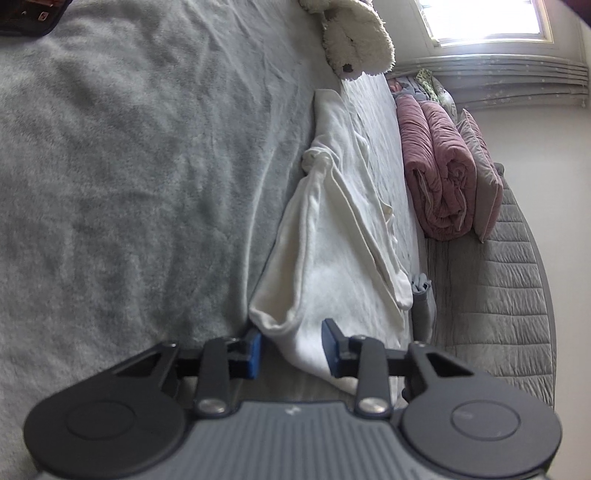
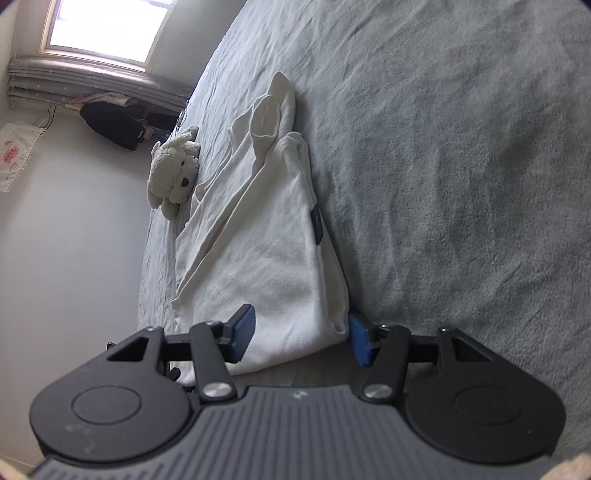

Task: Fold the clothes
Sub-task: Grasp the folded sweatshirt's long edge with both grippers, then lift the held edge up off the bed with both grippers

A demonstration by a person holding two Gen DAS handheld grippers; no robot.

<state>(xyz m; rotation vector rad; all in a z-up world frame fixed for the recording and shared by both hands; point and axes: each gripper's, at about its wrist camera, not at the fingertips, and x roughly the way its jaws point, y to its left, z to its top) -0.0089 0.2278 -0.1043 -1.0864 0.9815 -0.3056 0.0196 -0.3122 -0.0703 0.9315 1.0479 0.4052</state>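
Dark object [image 1: 27, 16] cut off at corner, unidentifiable; plush toy [image 1: 354, 33] cropped by top edge

A: What is the left gripper [image 1: 291, 349] built like?

B: A ribbed grey housing at the bottom, flanked by 2 round black discs. 2 black link arms run forward from silver screws to 2 blue pads [image 1: 330, 347].

A: And the right gripper [image 2: 301, 338]?

B: The same pattern: grey ribbed body with a small white mark at its front edge, 2 black discs, 2 silver screws, black links, and blue fingertips [image 2: 243, 330]. Its left disc carries faint pale scuffs.

A: Any cables or sleeves?

B: I can't make out any.
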